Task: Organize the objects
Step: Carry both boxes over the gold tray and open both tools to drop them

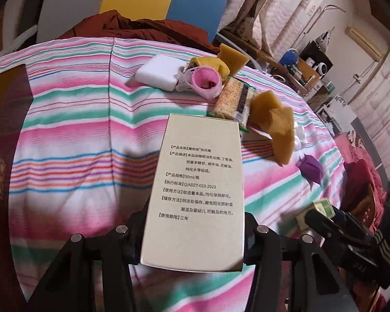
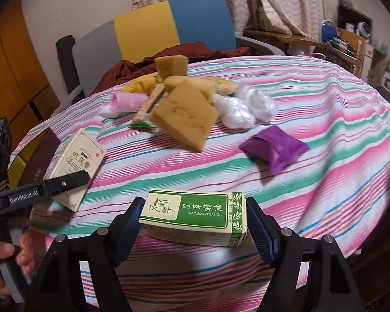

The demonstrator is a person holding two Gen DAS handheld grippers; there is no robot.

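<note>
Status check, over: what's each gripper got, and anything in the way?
Left gripper shut on cream box. Right gripper shut on green essential-oil box. Sponges and purple packet clutter the tablecloth ahead.

Both grippers are black with silver screw heads; the right gripper (image 2: 193, 221) has blue ribbed pads, the left gripper (image 2: 72, 179) white "GenRobot.AI" lettering.

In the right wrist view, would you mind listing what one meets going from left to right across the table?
Beige box in the left gripper → pink roller → big yellow sponge → clear plastic wrap → purple packet.
</note>
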